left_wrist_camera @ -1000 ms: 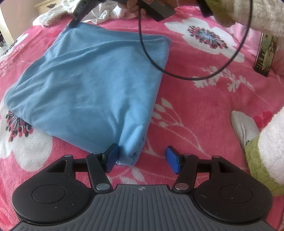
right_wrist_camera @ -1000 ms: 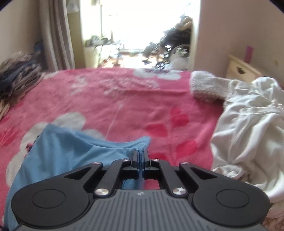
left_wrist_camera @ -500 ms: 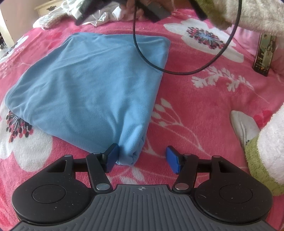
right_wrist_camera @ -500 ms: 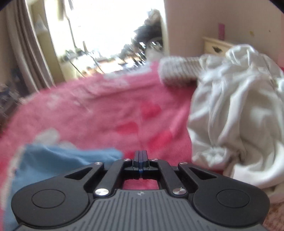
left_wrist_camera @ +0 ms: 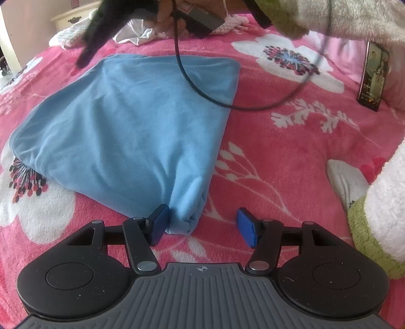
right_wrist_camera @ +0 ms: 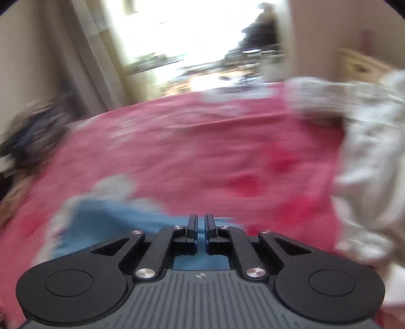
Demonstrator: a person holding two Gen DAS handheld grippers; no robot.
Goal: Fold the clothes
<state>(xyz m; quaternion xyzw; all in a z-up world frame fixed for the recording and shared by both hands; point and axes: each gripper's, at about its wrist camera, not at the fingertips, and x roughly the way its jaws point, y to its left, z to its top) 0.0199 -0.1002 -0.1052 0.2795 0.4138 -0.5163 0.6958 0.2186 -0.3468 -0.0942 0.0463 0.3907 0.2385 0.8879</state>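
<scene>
left gripper [left_wrist_camera: 201, 226] open around near corner of blue cloth [left_wrist_camera: 131, 131]; right gripper [right_wrist_camera: 200, 227] barely parted, empty, beyond far edge.

Pink floral blanket [left_wrist_camera: 265, 157] covers the bed, w/ big white flowers & dark-centred blooms. A phone [left_wrist_camera: 373, 76] lies on it at far right, screen lit, near a pale pink pillow [left_wrist_camera: 341, 54]. Black cable [left_wrist_camera: 202, 93] loops above the blanket. Cream nightstand [left_wrist_camera: 73, 19] stands beyond the bed at upper left. Right wrist view is blurred: bright window [right_wrist_camera: 182, 38], beige curtain [right_wrist_camera: 93, 63] beside it, dark heap [right_wrist_camera: 33, 134] at the bed's left edge.
</scene>
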